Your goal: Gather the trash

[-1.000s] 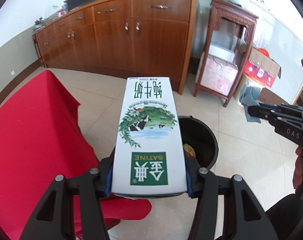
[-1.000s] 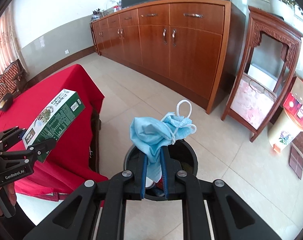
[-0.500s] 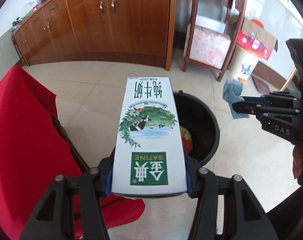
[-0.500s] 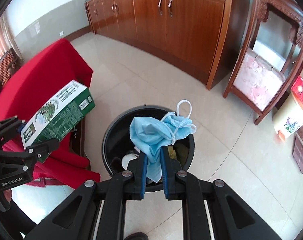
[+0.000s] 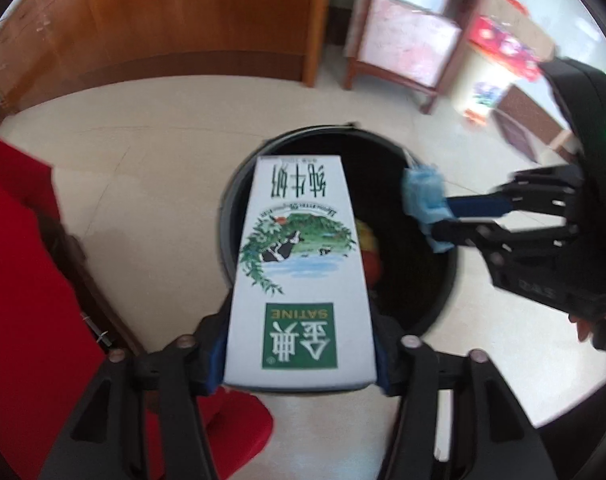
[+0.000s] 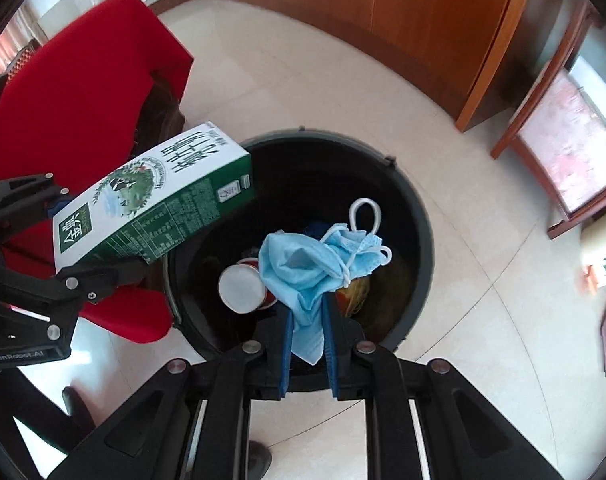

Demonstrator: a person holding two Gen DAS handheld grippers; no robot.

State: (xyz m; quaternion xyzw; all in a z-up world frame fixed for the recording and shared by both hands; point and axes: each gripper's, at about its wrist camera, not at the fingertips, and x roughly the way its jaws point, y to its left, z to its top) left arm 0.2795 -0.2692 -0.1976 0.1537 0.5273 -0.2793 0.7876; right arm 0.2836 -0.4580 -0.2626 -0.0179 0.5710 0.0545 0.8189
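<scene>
My left gripper (image 5: 299, 354) is shut on a white and green milk carton (image 5: 299, 272), held flat with its far end over the black trash bin (image 5: 443, 292). The carton also shows in the right wrist view (image 6: 151, 200), at the bin's left rim (image 6: 421, 216). My right gripper (image 6: 307, 322) is shut on a crumpled blue face mask (image 6: 311, 264), held over the bin's opening. The mask also shows in the left wrist view (image 5: 423, 200). The bin holds a white-lidded cup (image 6: 241, 289) and yellow and red trash (image 5: 369, 256).
A red-covered table (image 6: 71, 92) stands to the left of the bin. A wooden cabinet (image 5: 183, 20) and a carved wooden stand (image 5: 407, 40) line the far wall. Red boxes (image 5: 507, 40) sit at the right on the tiled floor (image 6: 483, 280).
Both grippers have moved forward and tilted down over the bin. The carton's end and the mask now hang above the bin's opening. Both grips are unchanged.
</scene>
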